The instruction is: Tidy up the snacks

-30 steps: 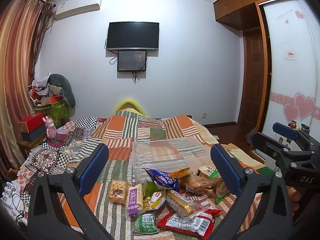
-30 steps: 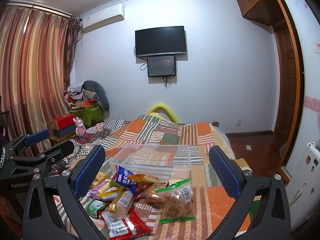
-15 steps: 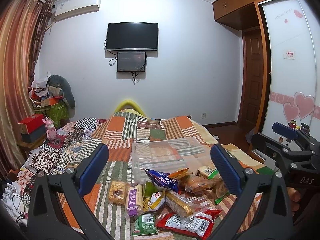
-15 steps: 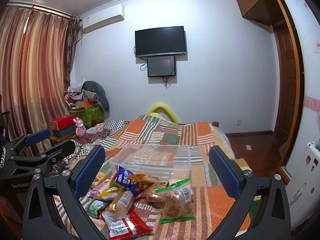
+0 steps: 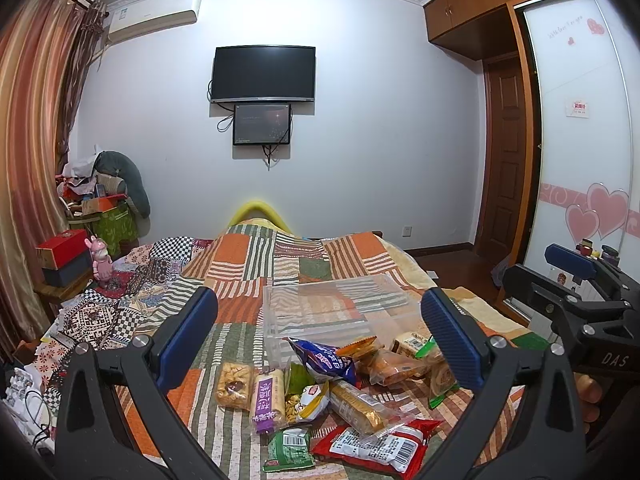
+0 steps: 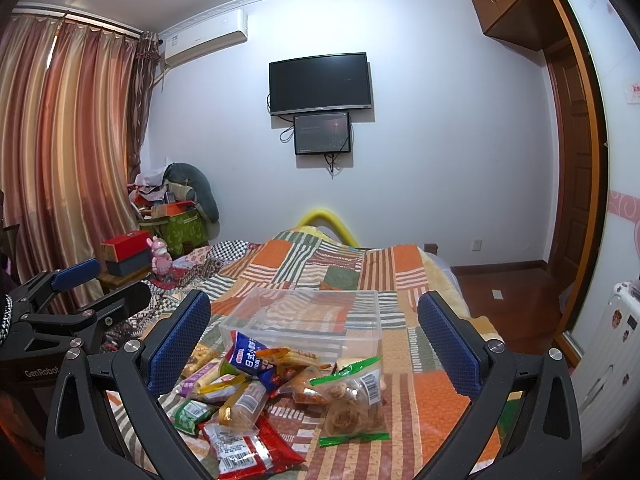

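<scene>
Several snack packets lie in a loose heap on the patchwork bedspread (image 5: 256, 256), among them a blue bag (image 5: 326, 360), a red packet (image 5: 376, 444), a purple bar (image 5: 267, 400) and a clear bag with green ends (image 6: 354, 400). Just behind the heap stands a clear plastic box (image 5: 336, 312) (image 6: 308, 320), with nothing in it. My left gripper (image 5: 320, 340) hangs open above the heap, holding nothing. My right gripper (image 6: 314, 338) is open too, on the heap's right side, and also shows in the left wrist view (image 5: 568, 280).
The bed reaches back to a white wall with a television (image 5: 264, 74). On the left are curtains (image 6: 68, 160), a red box (image 5: 62, 244) and piled clutter. A wooden door (image 5: 506, 156) and a wardrobe with heart stickers (image 5: 592, 160) stand on the right.
</scene>
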